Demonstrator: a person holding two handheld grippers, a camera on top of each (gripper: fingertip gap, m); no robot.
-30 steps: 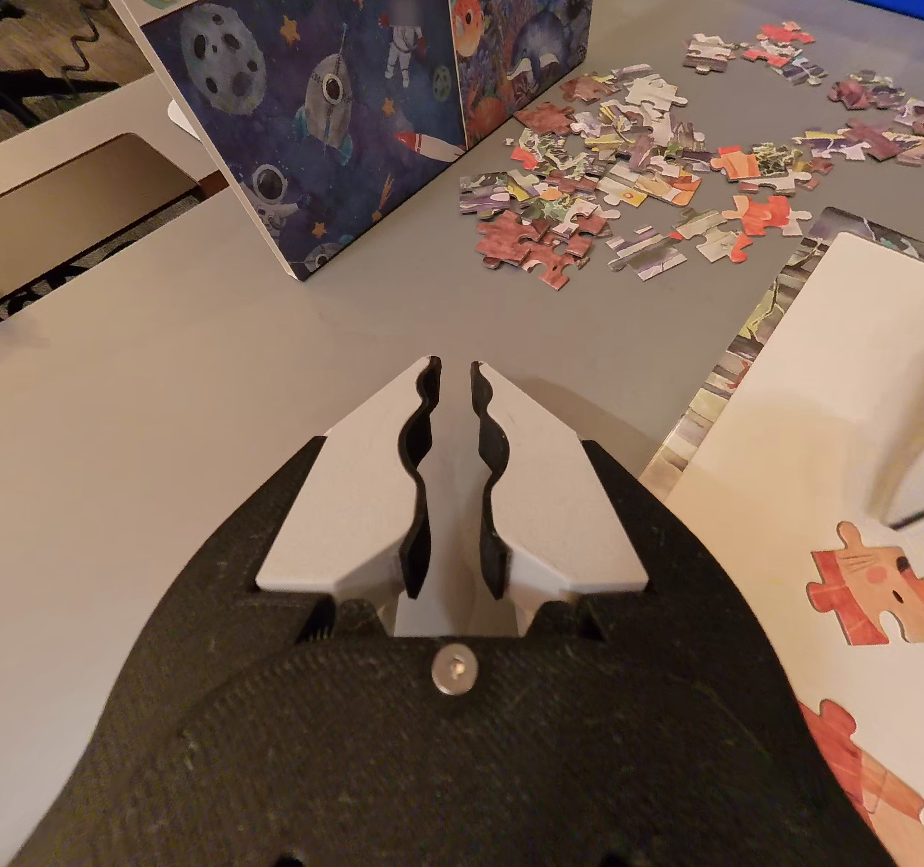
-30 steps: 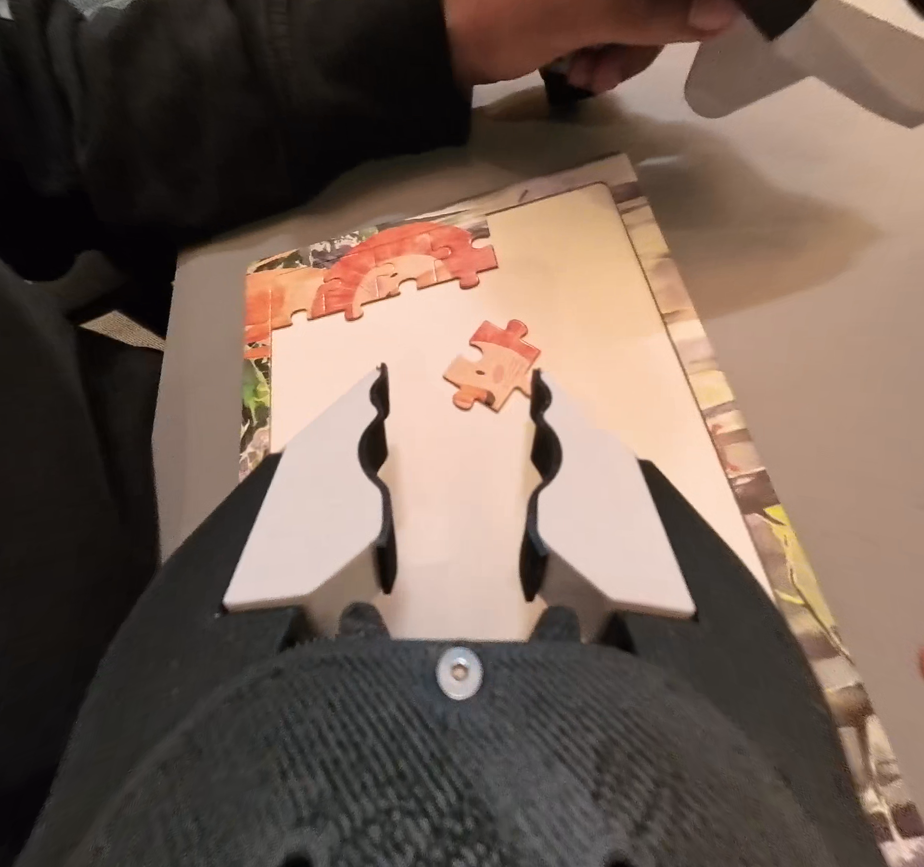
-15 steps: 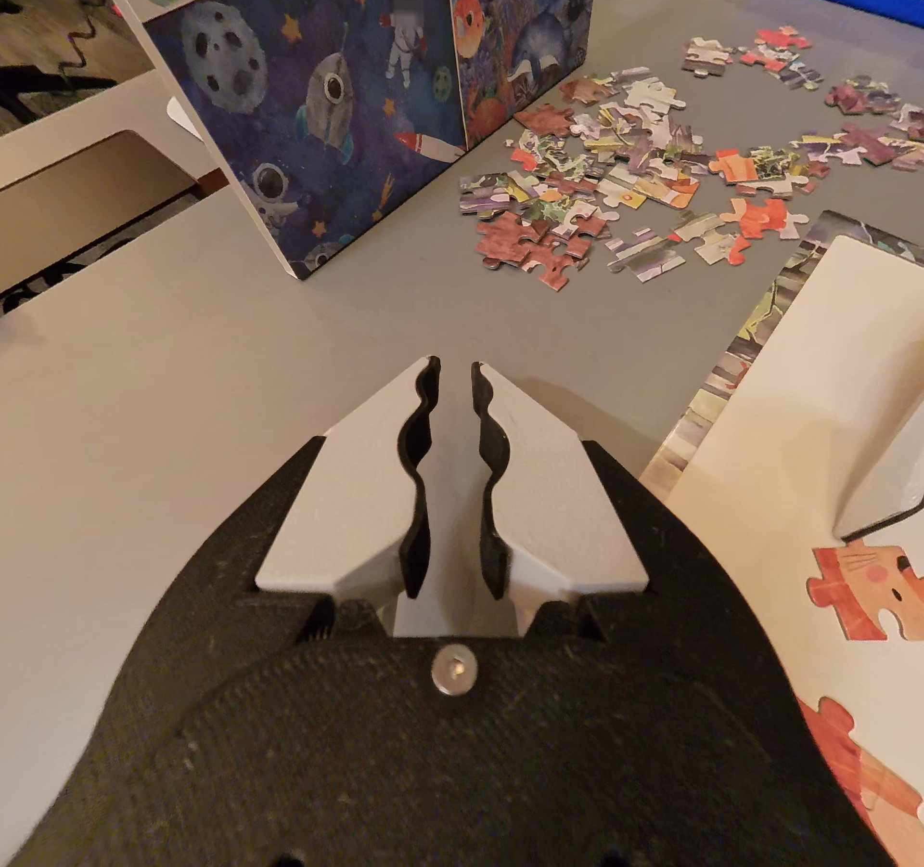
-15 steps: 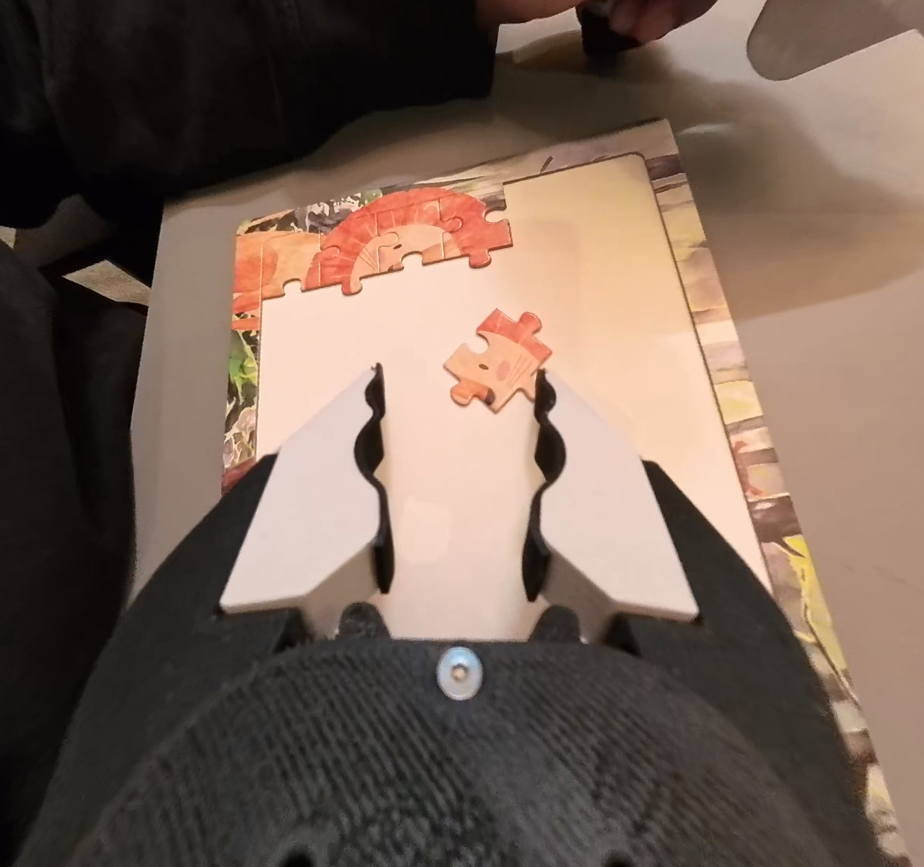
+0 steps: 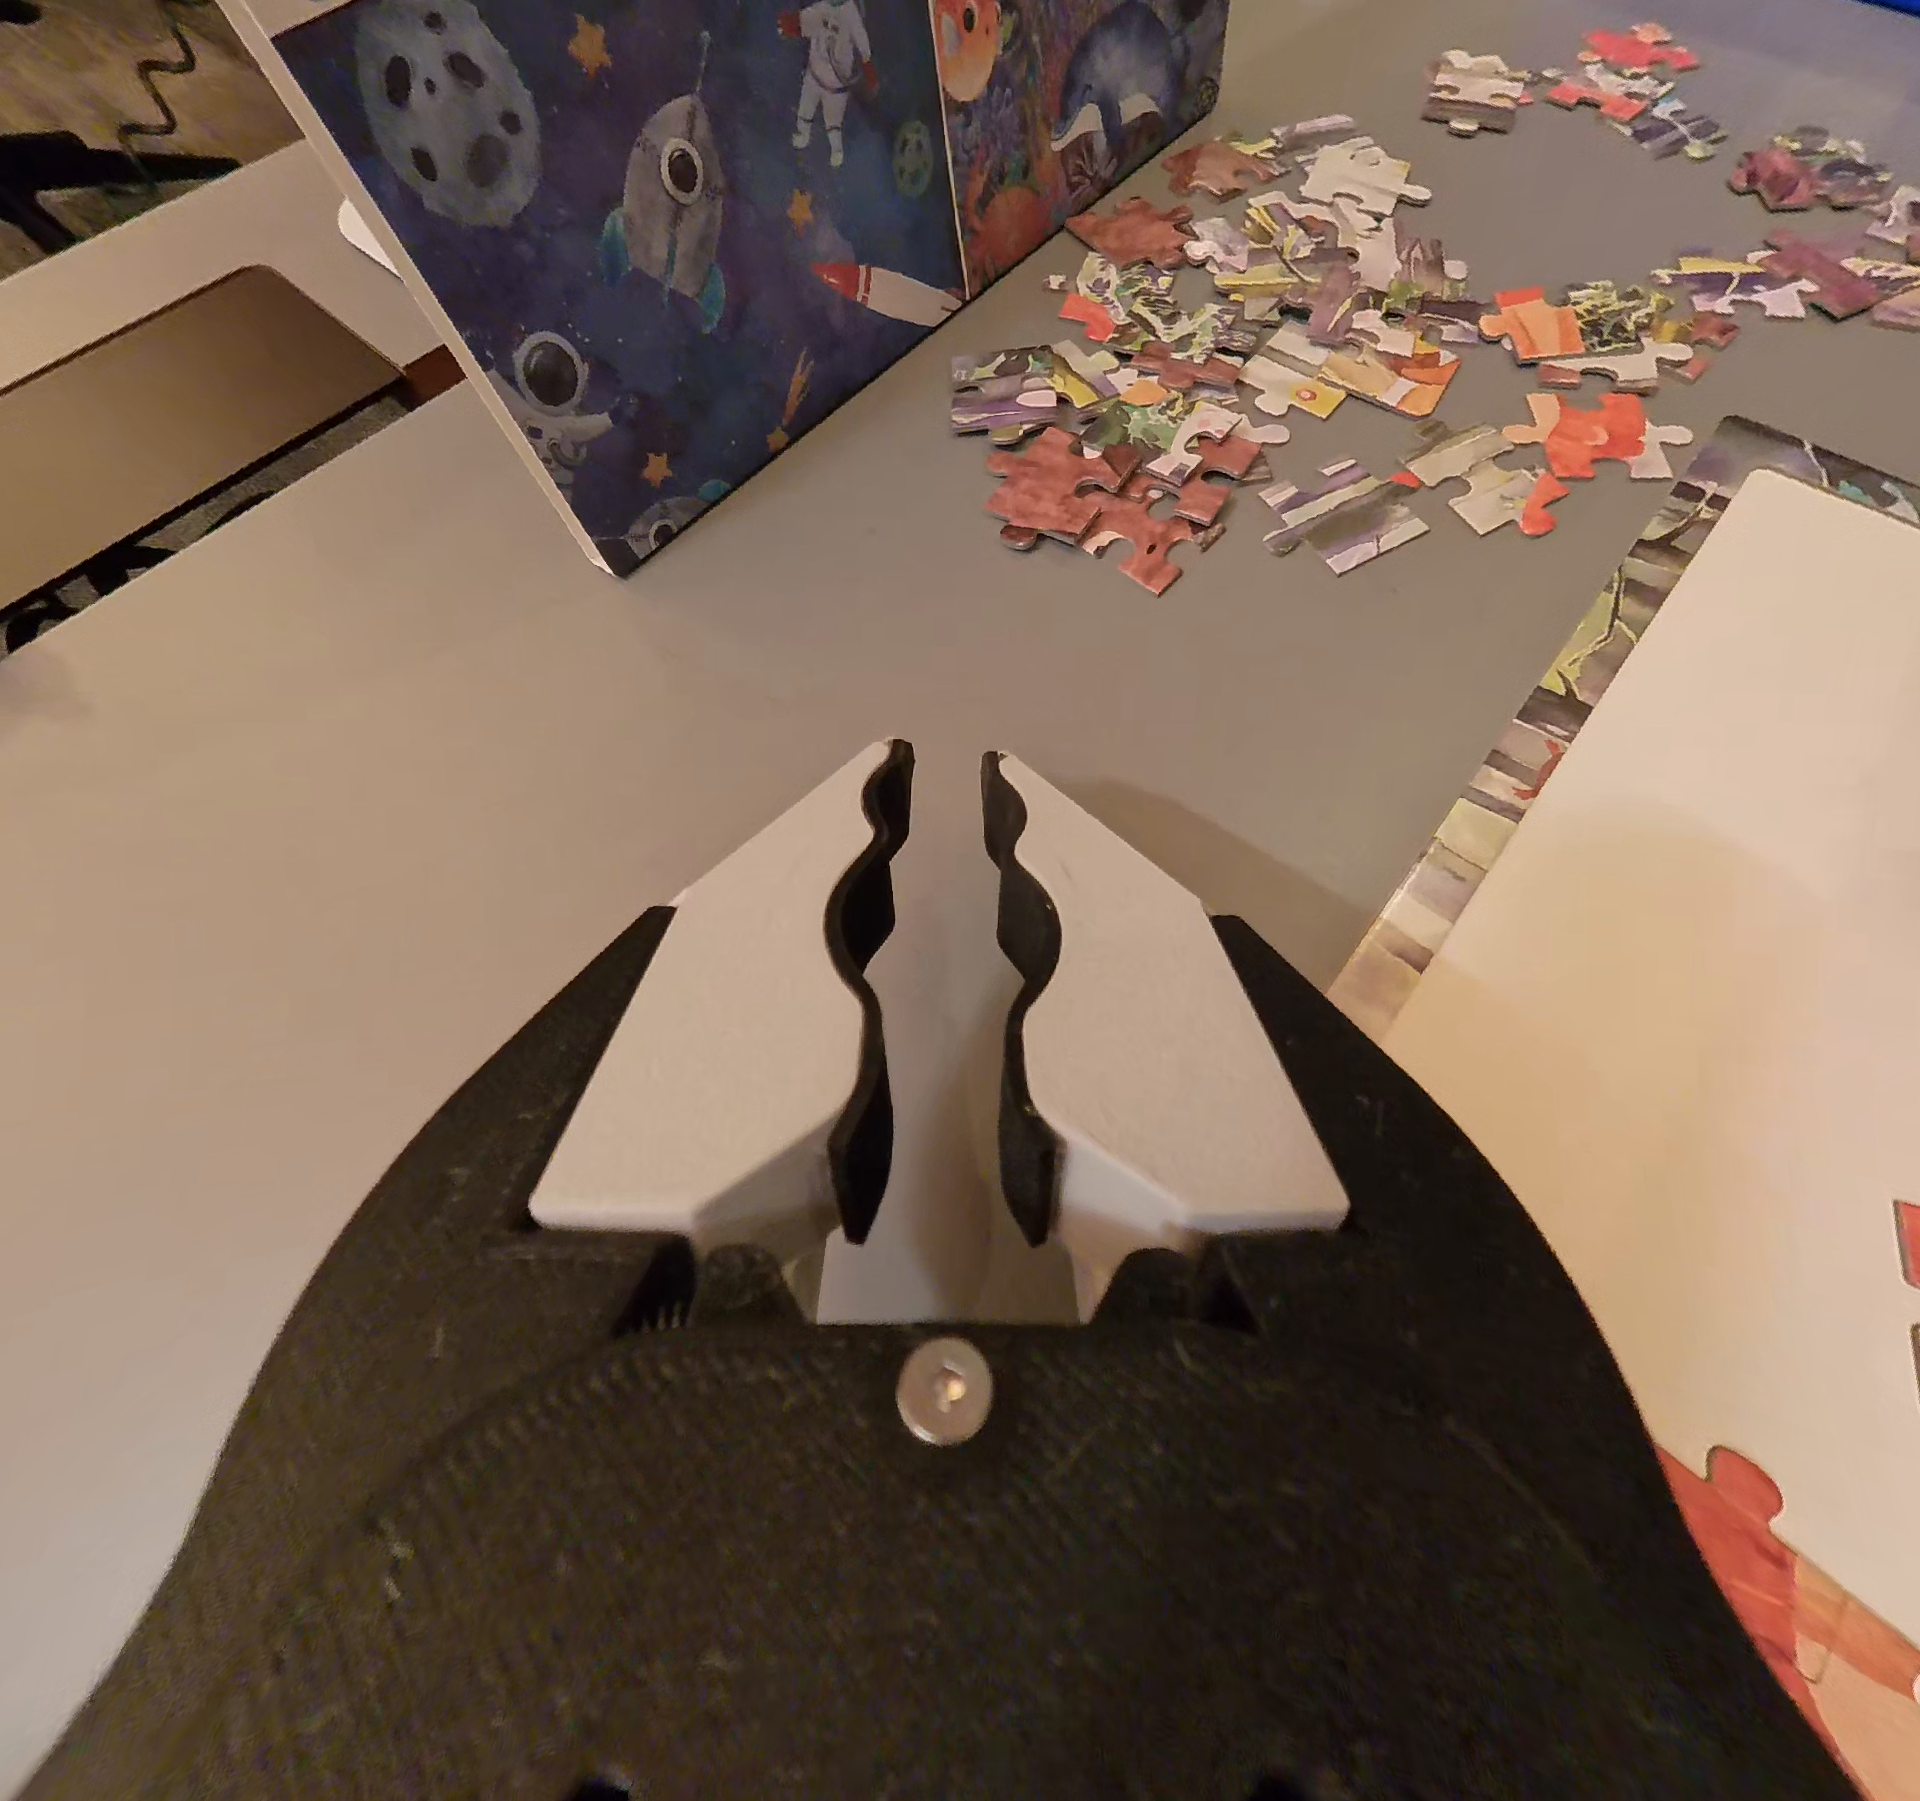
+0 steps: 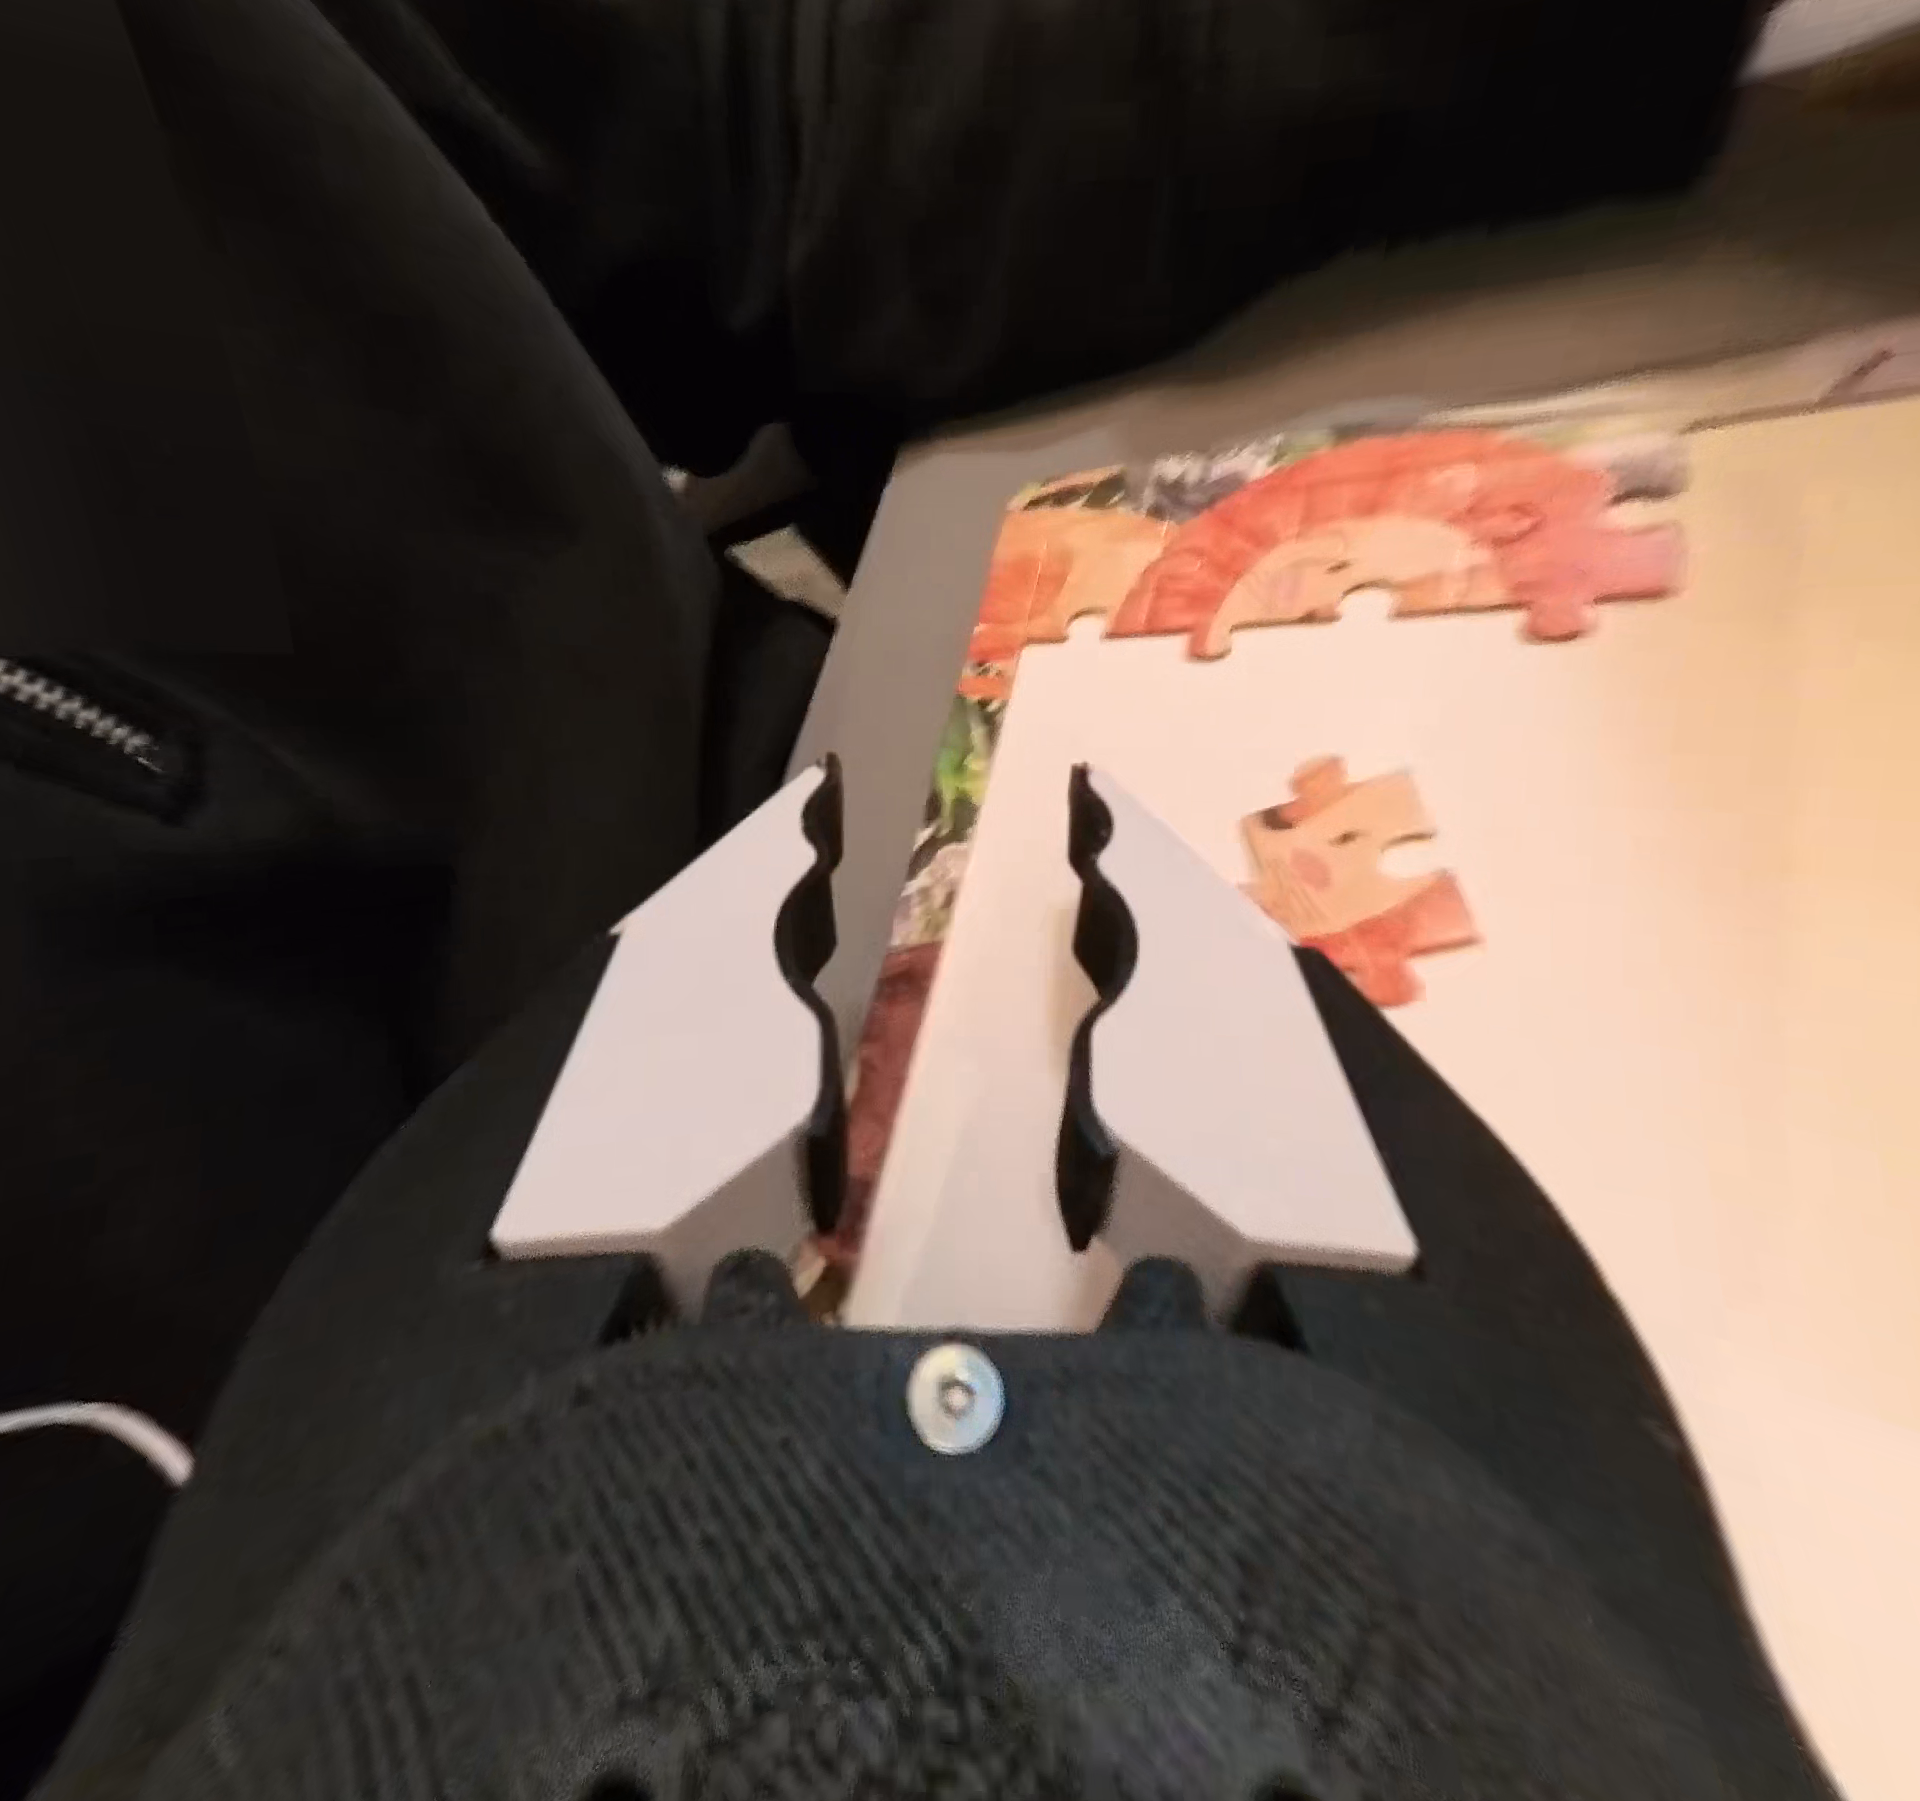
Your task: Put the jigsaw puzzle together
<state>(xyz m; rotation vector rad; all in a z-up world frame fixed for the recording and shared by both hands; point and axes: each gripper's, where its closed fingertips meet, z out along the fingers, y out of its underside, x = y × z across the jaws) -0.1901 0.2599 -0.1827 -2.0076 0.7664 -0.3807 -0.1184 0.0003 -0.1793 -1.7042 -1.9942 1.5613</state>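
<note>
Puzzle piece (image 6: 1351,894) lying loose on board (image 6: 1662,1128), just right of right tongs (image 6: 951,780), jaws spread, empty. Left tongs (image 5: 945,754) hovering over table (image 5: 312,868), narrowly parted, empty, farther off.

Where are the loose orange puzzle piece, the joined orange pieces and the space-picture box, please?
loose orange puzzle piece (image 6: 1361,878): right wrist view, its middle.
joined orange pieces (image 6: 1382,546): right wrist view, the arch.
space-picture box (image 5: 644,224): left wrist view, front face.
</note>
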